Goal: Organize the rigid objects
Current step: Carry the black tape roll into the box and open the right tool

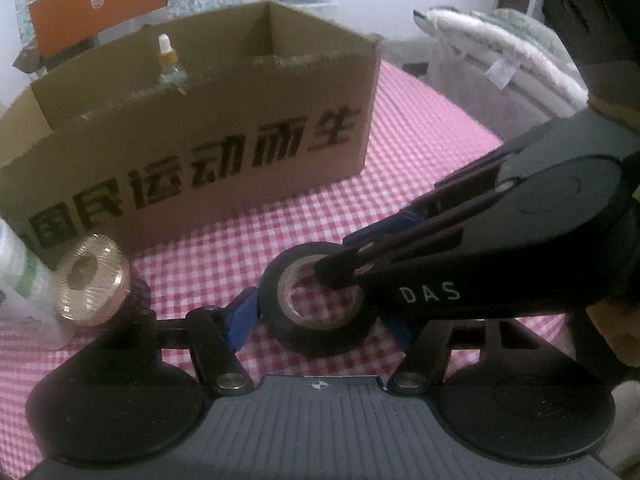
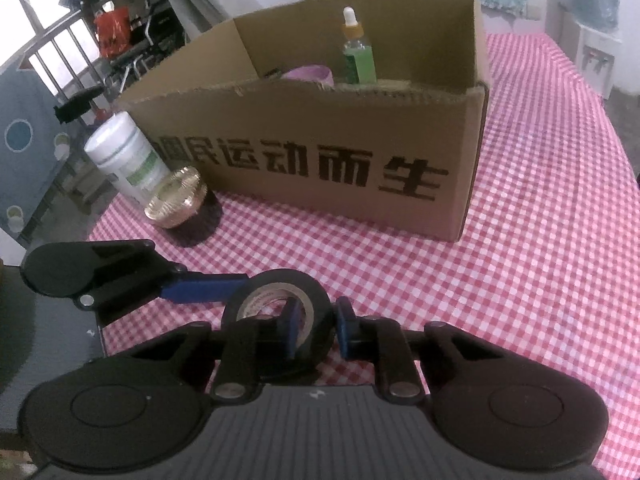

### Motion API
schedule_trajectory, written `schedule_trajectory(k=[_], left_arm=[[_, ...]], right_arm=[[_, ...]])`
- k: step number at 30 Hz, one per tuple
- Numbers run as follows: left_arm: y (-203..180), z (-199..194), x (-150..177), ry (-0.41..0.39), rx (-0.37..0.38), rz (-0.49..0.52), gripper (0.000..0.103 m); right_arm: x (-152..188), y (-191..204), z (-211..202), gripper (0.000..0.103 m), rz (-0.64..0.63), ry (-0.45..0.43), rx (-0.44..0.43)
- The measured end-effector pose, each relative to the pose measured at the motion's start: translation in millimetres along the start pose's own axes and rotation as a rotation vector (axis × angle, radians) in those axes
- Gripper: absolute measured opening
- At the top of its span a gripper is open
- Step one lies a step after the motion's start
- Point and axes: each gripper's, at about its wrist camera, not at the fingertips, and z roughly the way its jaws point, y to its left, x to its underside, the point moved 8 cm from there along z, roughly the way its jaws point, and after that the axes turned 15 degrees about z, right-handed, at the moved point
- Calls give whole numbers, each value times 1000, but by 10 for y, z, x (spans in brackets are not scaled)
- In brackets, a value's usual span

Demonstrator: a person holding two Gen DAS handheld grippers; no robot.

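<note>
Partly done — a dropper bottle [image 2: 357, 56] already stands in the cardboard box [image 2: 320, 152]. Black tape roll [image 2: 280, 312] remains on the near tablecloth: right gripper [image 2: 316, 330] clenched on its wall, left gripper [image 1: 316, 316] straddling it, contact unclear. Gold-capped jar [image 2: 178, 198] and white bottle [image 2: 124, 156] wait at left.

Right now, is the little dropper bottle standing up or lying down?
Standing up. The dropper bottle is inside the box, with its white tip pointing straight up above the front wall.

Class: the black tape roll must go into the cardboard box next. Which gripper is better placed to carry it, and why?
Right. The right gripper is shut on the tape roll, one finger through its core, one outside. The left gripper only brackets it. The cardboard box lies straight ahead.
</note>
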Motion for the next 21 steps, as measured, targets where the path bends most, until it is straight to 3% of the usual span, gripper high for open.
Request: schedule_trajectory(k=[5,12,16,21], left_arm=[[174,-380,-255,-98,-40,-15,66],[592,-676,-798,-214,-78,-93,66],[835,-509,-1112,-216,-71,-140,66],[1143,-37,-1324,-148,-1,-224,66]], right_arm=[[-222,207,-367,21,-72,-91,-13],[-897,468,-768,21,-175,-205,-43],[-1367,453,-702,21,-200,-179,-51],[-1854,260,-279,21,-178,-54,-30]])
